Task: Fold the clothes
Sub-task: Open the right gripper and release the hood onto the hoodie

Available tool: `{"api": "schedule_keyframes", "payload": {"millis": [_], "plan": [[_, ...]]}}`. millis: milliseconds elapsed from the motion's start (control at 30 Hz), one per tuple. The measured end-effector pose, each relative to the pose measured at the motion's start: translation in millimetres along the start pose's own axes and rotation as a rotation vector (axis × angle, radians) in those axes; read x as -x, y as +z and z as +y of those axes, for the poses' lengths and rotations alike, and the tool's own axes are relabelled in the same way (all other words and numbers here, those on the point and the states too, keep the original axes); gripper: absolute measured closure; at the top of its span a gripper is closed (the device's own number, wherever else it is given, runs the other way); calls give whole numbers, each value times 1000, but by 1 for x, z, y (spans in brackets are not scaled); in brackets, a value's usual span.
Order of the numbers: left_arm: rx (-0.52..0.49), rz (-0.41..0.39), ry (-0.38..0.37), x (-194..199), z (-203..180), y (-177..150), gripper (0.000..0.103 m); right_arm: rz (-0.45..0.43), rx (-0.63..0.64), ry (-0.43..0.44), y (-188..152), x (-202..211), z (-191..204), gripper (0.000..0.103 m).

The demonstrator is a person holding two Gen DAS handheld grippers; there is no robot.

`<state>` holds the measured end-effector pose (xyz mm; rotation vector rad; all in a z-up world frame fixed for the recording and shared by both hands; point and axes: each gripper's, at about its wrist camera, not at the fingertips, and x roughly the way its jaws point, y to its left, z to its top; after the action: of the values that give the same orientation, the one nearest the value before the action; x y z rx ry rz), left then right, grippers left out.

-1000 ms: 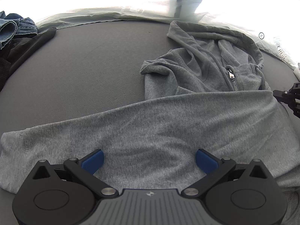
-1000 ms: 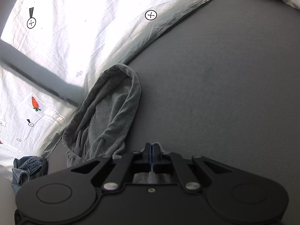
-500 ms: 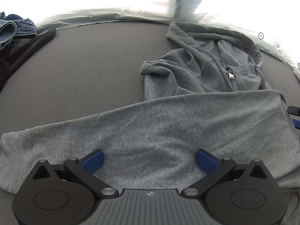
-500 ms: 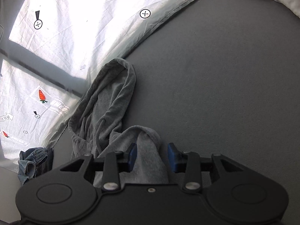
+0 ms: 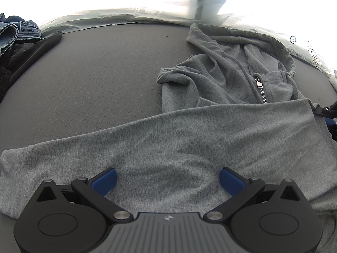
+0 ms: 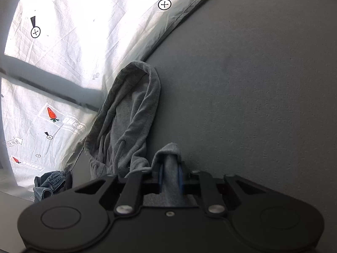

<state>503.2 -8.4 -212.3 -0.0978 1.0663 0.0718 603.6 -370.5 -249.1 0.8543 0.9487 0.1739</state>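
Right wrist view: the right gripper (image 6: 170, 174) has its blue pads drawn narrow again around a bunched ridge of the grey hoodie (image 6: 130, 113). Half a second ago they stood apart with the cloth loose between them; a second ago they were pressed flat together with no cloth showing between them.
Grip quality: cloth fills the gap, but whether the pads truly pinch it is hard to tell; I judge it a fresh grasp.
Left wrist view: the left gripper (image 5: 167, 181) hangs over the hoodie's lower body with jaws wide, nothing between them, unchanged across the second.
Hoodie position: spread on the dark grey mat (image 5: 94, 80), hood (image 5: 238, 40) toward the white printed sheet (image 6: 63, 42), zipper pull (image 5: 259, 84) just below the hood, a folded band of cloth lying across the body under the zipper.
Beyond the hoodie: denim pile (image 5: 12, 33) far off to its left.
Meaning: one release-and-regrasp is done at the hoodie's right edge, likely readying the next fold; the left gripper has yet to take hold.
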Motion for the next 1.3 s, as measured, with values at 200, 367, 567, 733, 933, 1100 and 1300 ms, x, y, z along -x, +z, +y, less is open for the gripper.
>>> {"api": "schedule_keyframes", "payload": {"millis": [200, 367, 567, 733, 933, 1100, 1300], "plan": [[-3, -3, -2, 0, 0, -1, 0, -35, -42, 35, 21, -11, 0, 93], [-4, -3, -3, 1, 0, 0, 0, -95, -120, 96, 31, -6, -3, 102], [2, -9, -1, 1, 0, 0, 0, -137, 30, 1, 6, 28, 11, 95], [11, -14, -16, 3, 3, -1, 0, -175, 196, -102, -51, 56, 26, 68], [120, -41, 1, 26, 37, -8, 0, -214, 419, -195, -113, 76, 41, 14], [254, -96, 115, 54, 92, -28, 0, -164, 597, -293, -148, 69, 46, 3], [484, -110, 224, 75, 159, -66, 0, -148, 753, -343, -179, 55, 41, 0]]}}
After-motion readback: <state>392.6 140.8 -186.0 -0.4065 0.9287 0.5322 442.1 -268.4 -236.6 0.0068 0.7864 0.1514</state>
